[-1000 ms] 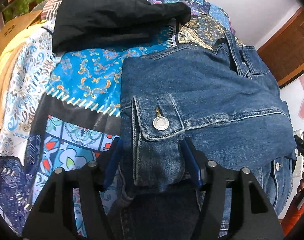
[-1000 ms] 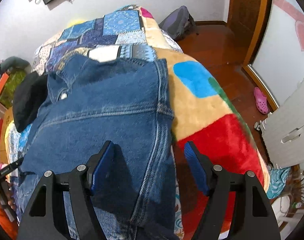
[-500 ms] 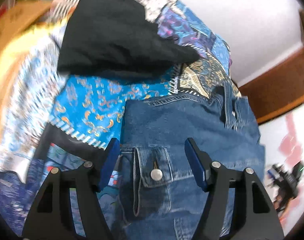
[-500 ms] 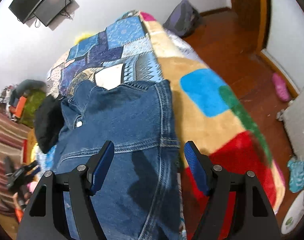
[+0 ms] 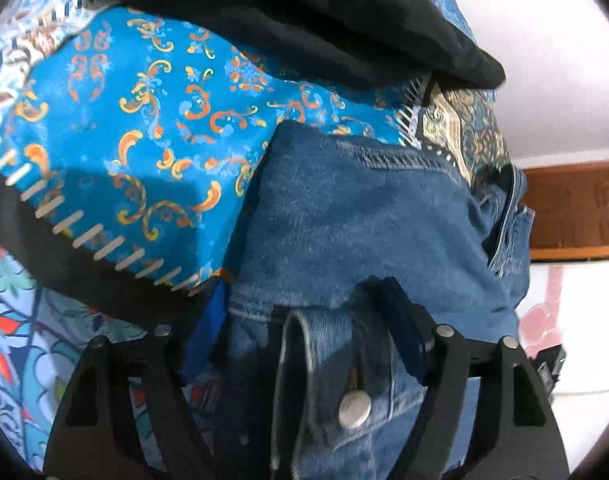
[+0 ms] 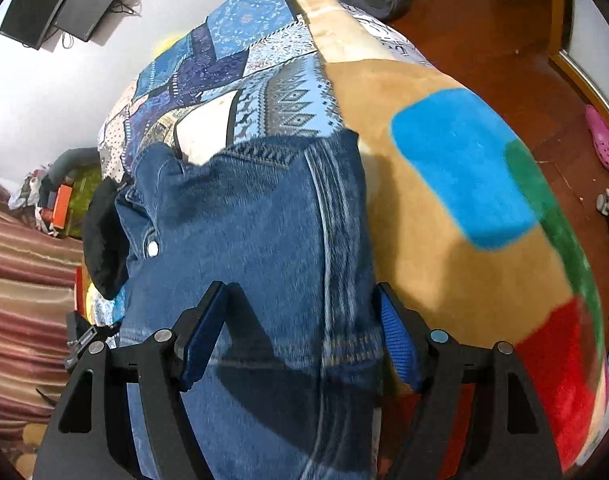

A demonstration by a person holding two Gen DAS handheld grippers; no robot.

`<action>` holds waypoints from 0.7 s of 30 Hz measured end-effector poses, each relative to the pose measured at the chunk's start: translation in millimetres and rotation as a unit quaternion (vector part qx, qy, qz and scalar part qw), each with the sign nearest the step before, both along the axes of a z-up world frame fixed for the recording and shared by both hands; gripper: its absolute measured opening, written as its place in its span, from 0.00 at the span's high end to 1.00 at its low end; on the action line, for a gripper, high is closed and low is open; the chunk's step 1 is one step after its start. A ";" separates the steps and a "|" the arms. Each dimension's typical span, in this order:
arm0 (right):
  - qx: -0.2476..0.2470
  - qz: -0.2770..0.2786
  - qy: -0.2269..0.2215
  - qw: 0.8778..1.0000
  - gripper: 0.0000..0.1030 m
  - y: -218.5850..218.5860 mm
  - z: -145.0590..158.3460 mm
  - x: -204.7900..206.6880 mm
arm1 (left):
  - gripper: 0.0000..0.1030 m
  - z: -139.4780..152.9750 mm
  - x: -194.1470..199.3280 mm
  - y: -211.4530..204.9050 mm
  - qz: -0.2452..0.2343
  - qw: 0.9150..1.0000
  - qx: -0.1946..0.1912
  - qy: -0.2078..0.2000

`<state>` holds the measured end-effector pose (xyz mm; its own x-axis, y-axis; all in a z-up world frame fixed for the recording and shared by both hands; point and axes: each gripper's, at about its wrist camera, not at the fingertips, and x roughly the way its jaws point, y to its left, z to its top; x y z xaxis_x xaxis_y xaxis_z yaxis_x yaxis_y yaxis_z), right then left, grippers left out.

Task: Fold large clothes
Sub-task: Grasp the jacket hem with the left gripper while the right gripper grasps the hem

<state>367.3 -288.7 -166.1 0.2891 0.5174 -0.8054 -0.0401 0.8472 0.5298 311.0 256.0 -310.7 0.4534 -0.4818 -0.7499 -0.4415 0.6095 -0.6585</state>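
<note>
A folded blue denim jacket (image 5: 356, 216) lies on a patterned bedspread (image 5: 144, 120). My left gripper (image 5: 304, 312) is open, its fingers astride the jacket's buttoned cuff (image 5: 332, 376) at the jacket's left edge. In the right wrist view the same jacket (image 6: 244, 240) lies on the bed. My right gripper (image 6: 300, 328) is open, its fingers astride the jacket's right seam edge, low over the cloth.
A black garment (image 5: 304, 16) lies on the bed beyond the jacket; it also shows in the right wrist view (image 6: 100, 240). A plush tan blanket with blue, green and red patches (image 6: 464, 200) covers the bed's right side. Wooden floor (image 6: 504, 20), a bag and a pink shoe lie beyond.
Both grippers have moved forward and down over the jacket, staying open. The left one now sits closer to the cuff; the right one is closer to the seam edge.
</note>
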 end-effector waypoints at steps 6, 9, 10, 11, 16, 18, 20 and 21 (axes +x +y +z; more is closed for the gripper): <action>0.013 -0.021 0.004 1.000 0.43 2.1 -4.0 19.9 | 0.23 1.4 16.3 -1.4 -0.005 1.000 -0.018 -0.012; 0.004 -0.033 0.000 0.999 0.72 3.8 3.8 21.8 | 0.42 1.8 16.2 3.0 0.014 0.998 -0.054 -0.021; 0.005 -0.034 -0.002 0.999 0.82 4.0 7.2 20.7 | 0.47 3.1 16.2 4.1 0.016 0.998 -0.059 -0.023; 0.004 -0.037 -0.008 0.999 0.85 3.2 12.2 18.6 | 0.57 6.5 15.1 4.4 0.018 0.998 -0.053 -0.022; 0.009 -0.010 -0.042 0.999 0.89 7.1 40.9 11.0 | 0.82 40.6 5.3 5.2 -0.001 0.997 -0.028 -0.066; 0.008 0.005 -0.057 0.998 0.90 12.3 57.7 8.5 | 0.85 65.7 2.4 4.4 -0.005 0.995 -0.018 -0.095; 0.006 0.020 -0.081 0.997 0.90 19.8 81.1 5.6 | 0.86 98.5 1.3 1.0 -0.012 0.992 -0.001 -0.124; 0.008 0.025 -0.087 0.996 0.90 22.4 88.4 4.8 | 0.86 113.0 2.1 -2.0 -0.017 0.990 0.010 -0.137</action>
<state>372.1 -266.3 -77.7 0.3979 0.5469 -0.7366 -0.1741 0.8333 0.5246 313.1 254.0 -197.7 0.6244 -0.4863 -0.6113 -0.2275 0.6355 -0.7378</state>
